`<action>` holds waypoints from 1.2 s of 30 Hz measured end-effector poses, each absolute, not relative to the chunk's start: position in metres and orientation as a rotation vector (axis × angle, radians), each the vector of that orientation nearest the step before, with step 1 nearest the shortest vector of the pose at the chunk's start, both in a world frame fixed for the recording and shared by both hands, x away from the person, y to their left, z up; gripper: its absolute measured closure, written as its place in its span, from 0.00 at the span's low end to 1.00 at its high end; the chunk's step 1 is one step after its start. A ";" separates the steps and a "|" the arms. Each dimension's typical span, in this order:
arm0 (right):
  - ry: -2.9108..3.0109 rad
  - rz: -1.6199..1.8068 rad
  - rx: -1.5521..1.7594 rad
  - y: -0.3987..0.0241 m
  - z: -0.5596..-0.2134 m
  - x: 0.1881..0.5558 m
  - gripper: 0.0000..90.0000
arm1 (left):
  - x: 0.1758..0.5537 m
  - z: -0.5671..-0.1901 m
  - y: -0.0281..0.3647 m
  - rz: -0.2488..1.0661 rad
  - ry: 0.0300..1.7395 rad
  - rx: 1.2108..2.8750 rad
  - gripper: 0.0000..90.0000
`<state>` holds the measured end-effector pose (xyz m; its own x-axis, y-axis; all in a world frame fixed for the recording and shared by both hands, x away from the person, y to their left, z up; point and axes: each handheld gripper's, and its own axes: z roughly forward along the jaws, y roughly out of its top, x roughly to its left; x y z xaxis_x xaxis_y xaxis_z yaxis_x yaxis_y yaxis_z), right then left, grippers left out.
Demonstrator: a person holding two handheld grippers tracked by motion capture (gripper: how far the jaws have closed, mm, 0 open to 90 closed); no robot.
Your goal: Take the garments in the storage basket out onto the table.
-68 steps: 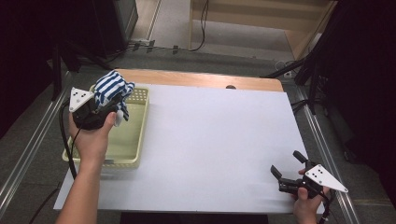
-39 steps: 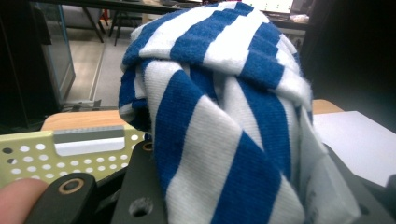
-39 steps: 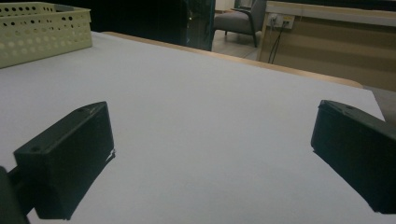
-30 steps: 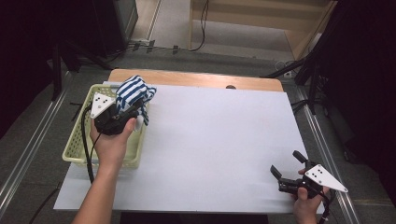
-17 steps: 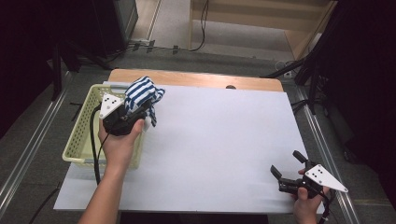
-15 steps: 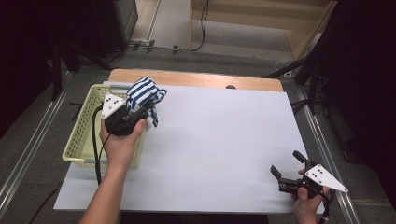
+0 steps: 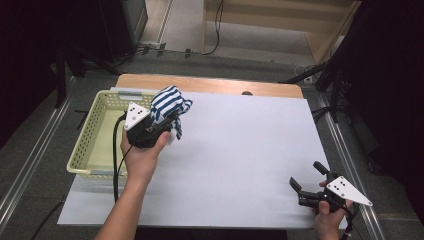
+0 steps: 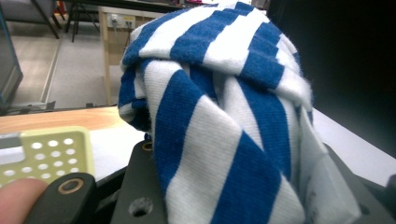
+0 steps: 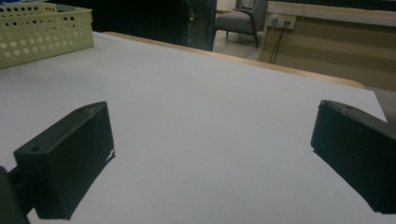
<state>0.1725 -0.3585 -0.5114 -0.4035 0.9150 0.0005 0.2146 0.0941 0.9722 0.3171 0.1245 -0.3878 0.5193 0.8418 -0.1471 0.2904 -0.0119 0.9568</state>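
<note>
High view, left to right: a pale yellow perforated basket (image 7: pixel 95 137) sits at the left edge of the white tabletop (image 7: pixel 235 150). The left gripper (image 7: pixel 167 125), held in the person's left hand (image 7: pixel 142 155), has its jaws clamped on a bunched blue-and-white striped cloth (image 7: pixel 170 102), carried just above the basket's right rim and the adjoining tabletop. In the left gripper view the cloth (image 8: pixel 219 116) bulges up between the jaws. At the near right corner the right gripper (image 7: pixel 306 179) rests low over the tabletop, jaws wide apart and holding nothing
</note>
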 end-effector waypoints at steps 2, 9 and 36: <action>1.714 1.352 1.118 -0.359 -0.511 0.172 0.00 | 0.317 -0.389 0.120 0.573 0.989 1.579 0.70; 1.715 1.352 1.115 -0.359 -0.511 0.172 0.00 | 0.315 -0.392 0.106 0.552 0.968 1.599 0.70; 1.716 1.352 1.113 -0.358 -0.511 0.173 0.00 | 0.306 -0.413 0.057 0.455 0.908 1.670 0.70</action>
